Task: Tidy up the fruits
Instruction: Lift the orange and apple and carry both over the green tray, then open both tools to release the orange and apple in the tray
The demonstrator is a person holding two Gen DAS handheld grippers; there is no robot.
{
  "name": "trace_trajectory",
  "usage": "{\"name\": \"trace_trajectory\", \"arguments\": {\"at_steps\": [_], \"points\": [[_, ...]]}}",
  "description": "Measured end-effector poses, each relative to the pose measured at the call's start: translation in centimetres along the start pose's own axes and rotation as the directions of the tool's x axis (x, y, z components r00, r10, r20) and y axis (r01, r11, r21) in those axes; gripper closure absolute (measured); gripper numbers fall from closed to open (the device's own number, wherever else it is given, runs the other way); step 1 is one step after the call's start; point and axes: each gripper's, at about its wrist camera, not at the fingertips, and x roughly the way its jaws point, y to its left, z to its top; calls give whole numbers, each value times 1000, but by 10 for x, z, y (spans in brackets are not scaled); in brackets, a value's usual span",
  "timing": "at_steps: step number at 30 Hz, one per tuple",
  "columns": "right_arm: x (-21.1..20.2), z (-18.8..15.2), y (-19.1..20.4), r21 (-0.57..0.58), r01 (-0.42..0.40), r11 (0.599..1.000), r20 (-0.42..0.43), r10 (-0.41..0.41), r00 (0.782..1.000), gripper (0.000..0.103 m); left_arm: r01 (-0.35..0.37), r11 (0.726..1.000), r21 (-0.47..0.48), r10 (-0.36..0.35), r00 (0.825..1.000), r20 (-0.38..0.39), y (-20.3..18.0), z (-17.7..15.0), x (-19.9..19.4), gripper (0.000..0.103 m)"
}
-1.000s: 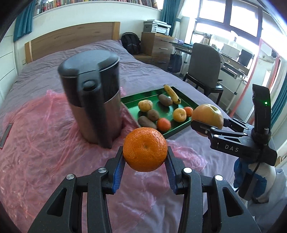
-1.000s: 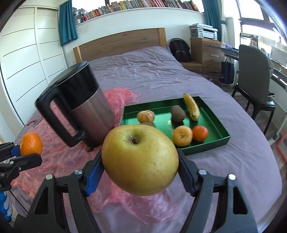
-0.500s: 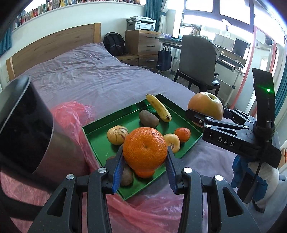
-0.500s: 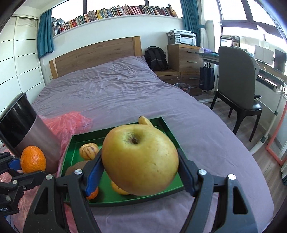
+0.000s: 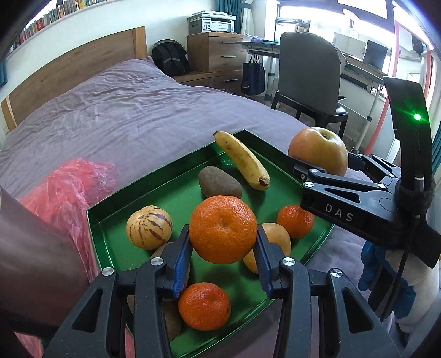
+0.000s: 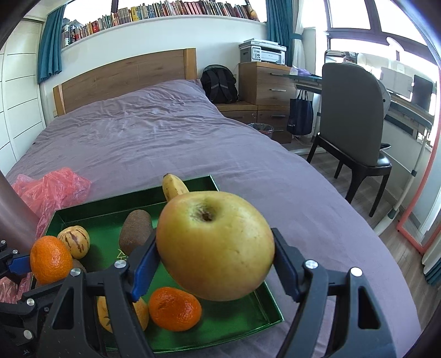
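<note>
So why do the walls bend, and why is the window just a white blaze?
Left wrist view: a fisheye lens bows the headboard, dark corners frame the picture, the window is blown out, and the orange in the tongs stays sharp. Right wrist view: the same bending of the bookshelf, with the window glaring white.

Both wrist cameras close, angled down, sharing the green tray (image 5: 104,220) (image 6: 273,314)

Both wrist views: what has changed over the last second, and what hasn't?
Both grippers have swung away from the kettle and come in over the green tray, so it looks closer and lower. Nothing was let go: the left gripper still clamps the orange, the right gripper the apple. The tray's fruit lies as before.
</note>
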Motion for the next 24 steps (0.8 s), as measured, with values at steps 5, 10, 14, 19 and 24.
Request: {"name": "trace_trajectory", "arguments": {"at_steps": [5,10,14,19,24], "points": [[13,-10,4,5,-16,1000,-26,16,1000,0,-11,1000,5,12,1000,-18,-4,-3,13,65],[26,-24,14,-15,-30,999,-67,29,997,0,-28,1000,9,29,999,-24,-4,-5,23,65],[34,-29,11,10,-45,999,-94,46,995,0,-39,999,-9,38,998,-48,2,-5,33,65],[33,-30,10,12,-46,999,-91,47,995,0,-45,999,-14,44,997,-59,3,-11,40,65],[33,-30,8,19,-45,999,-93,47,995,0,-53,998,-14,52,997,-62,2,-11,38,63]]}}
